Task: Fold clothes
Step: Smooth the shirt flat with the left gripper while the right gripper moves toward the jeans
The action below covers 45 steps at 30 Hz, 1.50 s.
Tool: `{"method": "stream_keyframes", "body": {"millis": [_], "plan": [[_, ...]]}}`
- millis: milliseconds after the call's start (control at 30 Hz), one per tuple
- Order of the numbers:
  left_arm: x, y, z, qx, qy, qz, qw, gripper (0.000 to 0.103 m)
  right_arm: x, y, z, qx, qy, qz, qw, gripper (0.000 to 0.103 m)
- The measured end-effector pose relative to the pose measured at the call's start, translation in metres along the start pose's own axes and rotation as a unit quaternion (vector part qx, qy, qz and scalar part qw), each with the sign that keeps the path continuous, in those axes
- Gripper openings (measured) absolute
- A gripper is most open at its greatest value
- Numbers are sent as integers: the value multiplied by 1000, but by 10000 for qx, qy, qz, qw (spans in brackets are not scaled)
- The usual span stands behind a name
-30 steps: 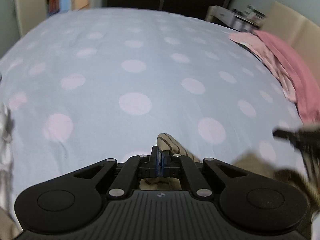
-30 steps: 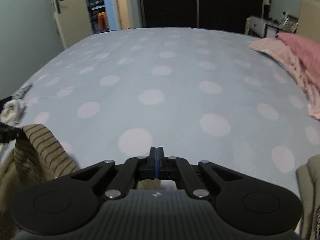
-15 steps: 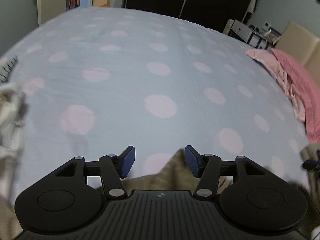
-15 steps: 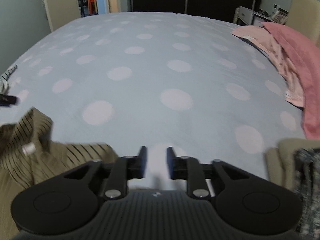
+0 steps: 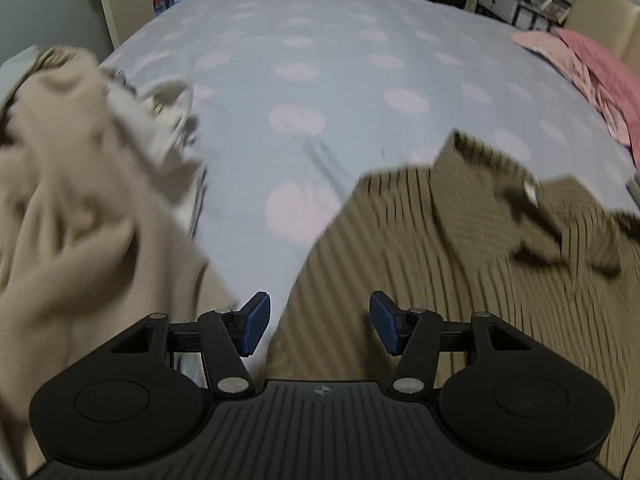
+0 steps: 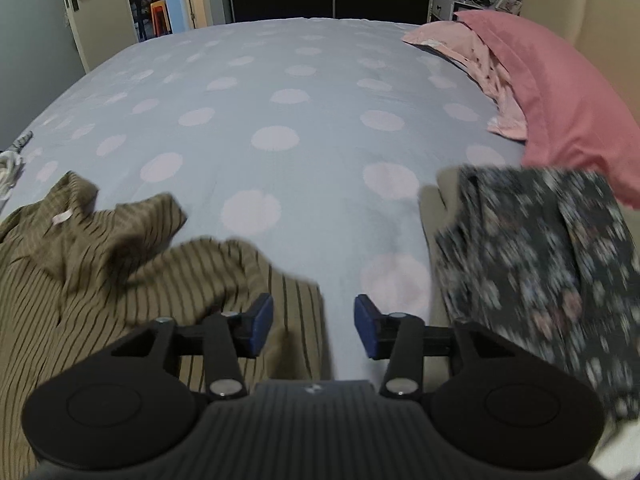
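Now both grippers, left gripper (image 5: 318, 326) and right gripper (image 6: 314, 328), wide open, empty; best flatten rumpled striped shirt (image 6: 100, 264) collar area on bed (image 6: 280, 100) before regrasping.

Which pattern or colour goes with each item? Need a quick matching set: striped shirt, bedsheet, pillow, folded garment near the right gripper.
Items:
1. shirt
2. bedsheet
3. pillow
4. folded garment

Looks:
a. dark floral print
b. plain pink
c. olive with dark stripes
d. pale blue with pink dots

Pairs: 1-c, 2-d, 3-b, 4-a
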State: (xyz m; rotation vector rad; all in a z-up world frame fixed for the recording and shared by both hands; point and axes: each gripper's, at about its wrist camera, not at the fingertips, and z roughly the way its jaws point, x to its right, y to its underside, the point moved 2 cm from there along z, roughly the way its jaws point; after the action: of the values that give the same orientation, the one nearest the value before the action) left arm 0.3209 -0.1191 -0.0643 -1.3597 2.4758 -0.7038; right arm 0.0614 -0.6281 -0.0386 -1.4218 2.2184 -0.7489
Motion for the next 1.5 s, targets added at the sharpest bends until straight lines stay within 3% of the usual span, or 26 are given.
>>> {"method": "stream_keyframes", "body": {"millis": [100,300,433,500,833,1100,1400,1500], "plan": [[-3,22,-10,-75,-12,-25,10000,53,9,20,-14,-4,-26,178,9998,55],[-7,49,-21,-35,63,-469,9989,53,11,41,-12,7,-147,564,9983,51],[-6,59,-22,-84,26,-616,9981,53,4,39,-4,-54,-119,638,9979,13],[-7,61,-25,-44,-17,-640,9979,53,0,34,-5,36,10,630,9980,4],[-12,61,-27,5,-97,-822,9966,53,6,-22,-50,663,878,439,9930,2],[-16,59,-20,-48,-174,-852,9962,53,30,-72,-46,720,1845,255,9799,2],[-25,55,-8,-133,-261,-940,9951,53,47,-75,0,394,2402,112,9699,3],[-28,53,-6,-123,-267,-993,9946,53,48,-66,-6,503,2384,183,9697,6]]}}
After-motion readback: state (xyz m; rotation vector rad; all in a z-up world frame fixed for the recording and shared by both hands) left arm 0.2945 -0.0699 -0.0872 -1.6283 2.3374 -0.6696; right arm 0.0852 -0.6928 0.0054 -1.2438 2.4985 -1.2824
